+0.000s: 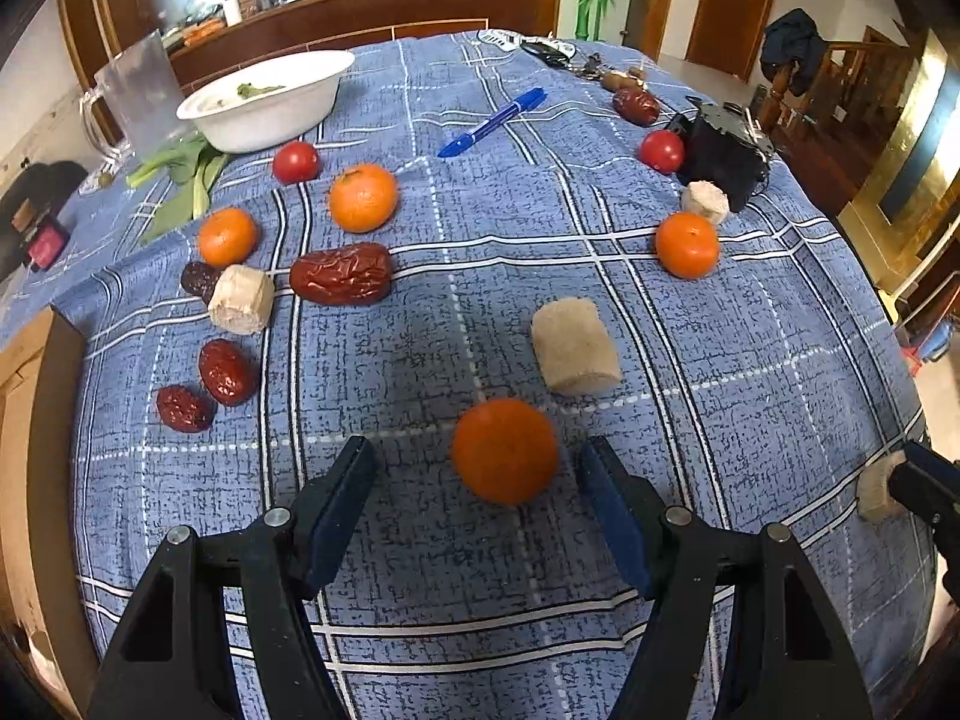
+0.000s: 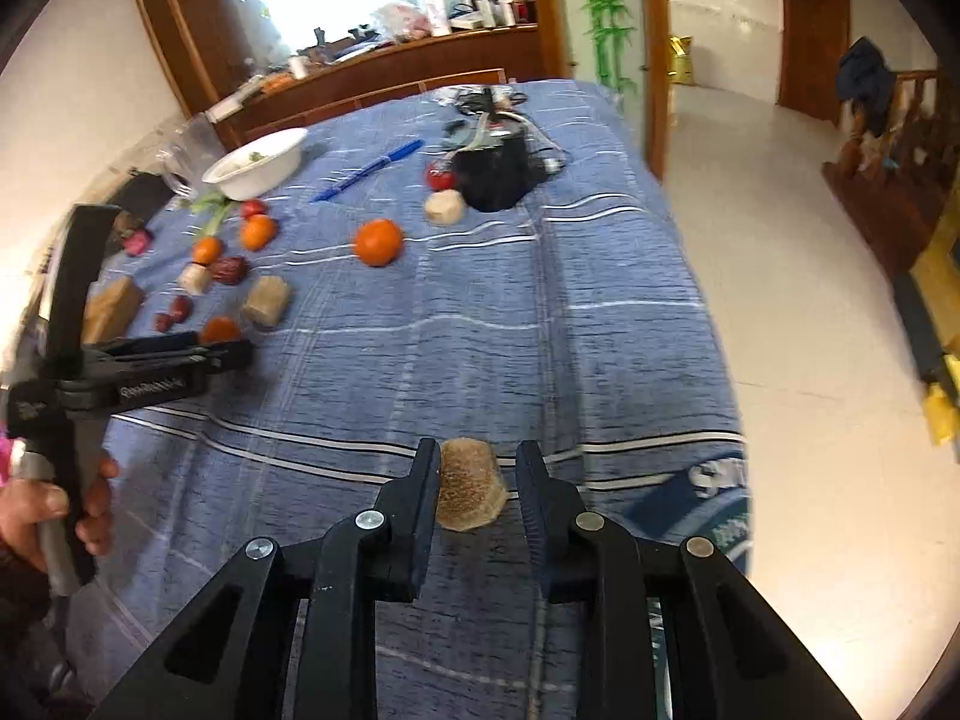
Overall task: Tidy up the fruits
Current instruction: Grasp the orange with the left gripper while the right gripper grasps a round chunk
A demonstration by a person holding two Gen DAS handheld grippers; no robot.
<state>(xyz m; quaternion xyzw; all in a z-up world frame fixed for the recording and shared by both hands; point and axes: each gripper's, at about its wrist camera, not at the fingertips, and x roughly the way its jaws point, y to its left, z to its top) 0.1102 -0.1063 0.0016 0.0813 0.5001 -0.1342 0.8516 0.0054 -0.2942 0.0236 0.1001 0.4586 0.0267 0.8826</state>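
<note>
Sorting is looking barely begun: round orange tangerine (image 1: pixel 504 450) is sitting low centre between the left gripper (image 1: pixel 477 459)'s open jaws, the right gripper (image 2: pixel 478 468) is clamping a beige fibrous cylinder (image 2: pixel 468 489), and other fruits are lying scattered across the blue plaid counter (image 1: pixel 750 360).

In the left wrist view, the right gripper (image 1: pixel 918 489) is cut off at the three o'clock edge, so only a dark tip is seen against a pale chunk (image 1: pixel 877 489), half of which is hidden. A dark date (image 1: pixel 197 279) at nine o'clock is largely covered by another pale chunk (image 1: pixel 241 299). In the right wrist view, the person's hand (image 2: pixel 57 513) is cropped at the eight o'clock edge. The clutter on the far shelf (image 2: pixel 384 42) at twelve o'clock is too blurred to be identified. The bowl's (image 2: pixel 257 163) contents cannot be made out.
</note>
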